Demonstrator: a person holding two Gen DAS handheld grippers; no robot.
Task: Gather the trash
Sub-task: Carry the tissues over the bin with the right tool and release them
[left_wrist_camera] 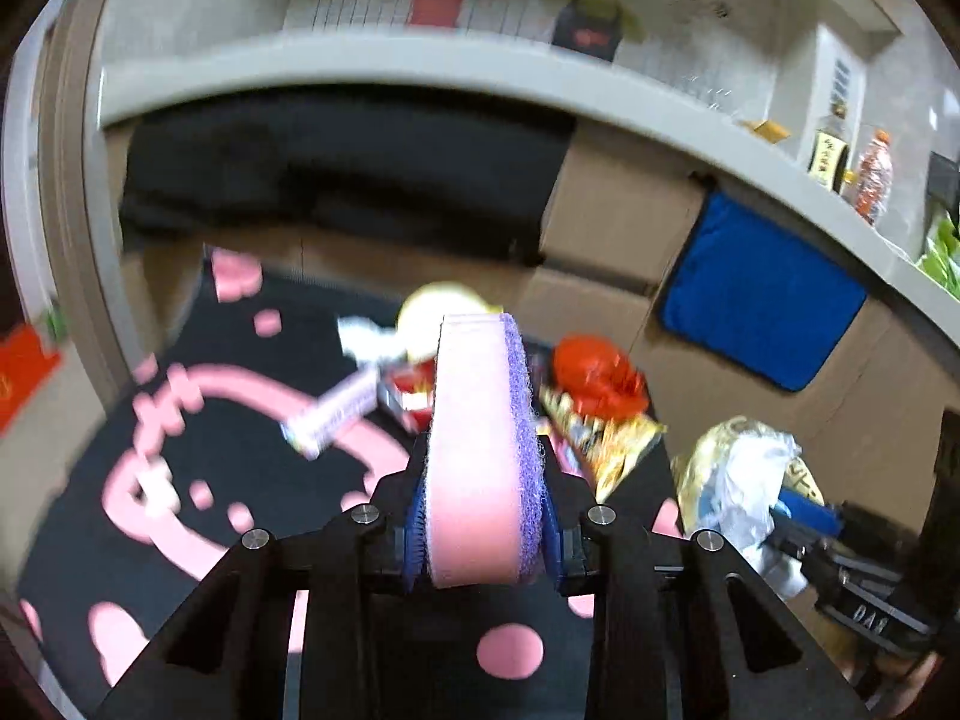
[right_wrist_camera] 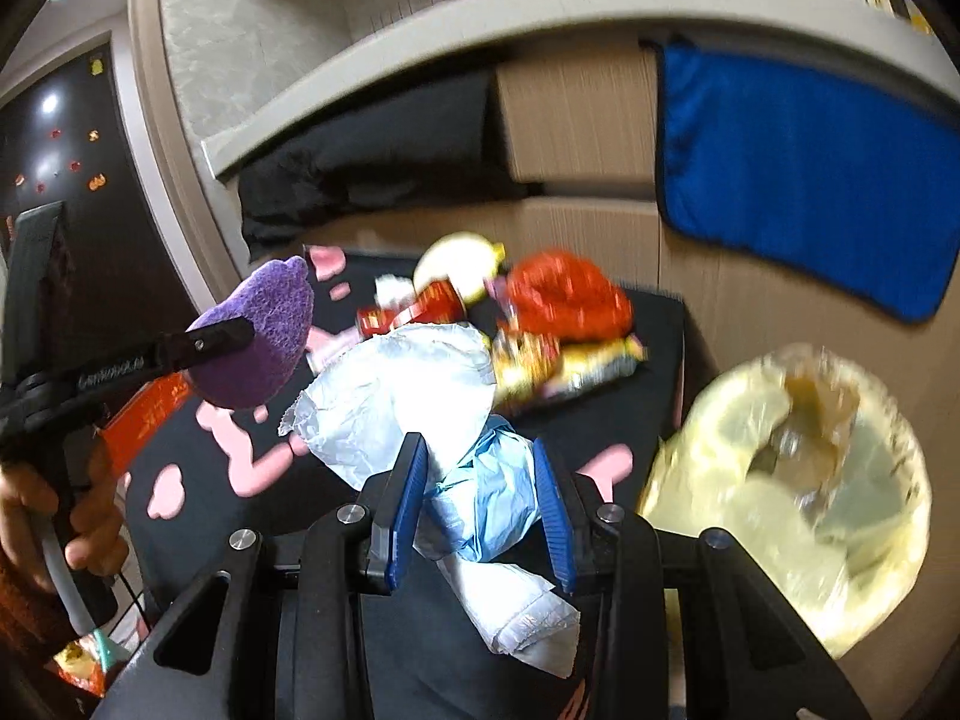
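While the left gripper point(left_wrist_camera: 480, 516) clamps a sponge point(left_wrist_camera: 480, 450), the right gripper point(right_wrist_camera: 480, 516) pinches crumpled wrapping point(right_wrist_camera: 474, 504) between its fingers.

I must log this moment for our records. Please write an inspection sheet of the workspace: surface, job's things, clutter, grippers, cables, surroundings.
Surface: black mat with pink pattern, on the floor.
Job's things: sponge, pink with purple scrub side; crumpled tissue, white and pale blue; yellowish bag, open, some scraps inside.
Clutter: red wrapper, yellow snack packet, red pack, a pale round item behind them; blurred.
Grippers: left gripper shut on the sponge; right gripper shut on the tissue.
Cables: a thin dark lead below the hand.
Surroundings: cabinets, blue towel hanging, counter with bottles.
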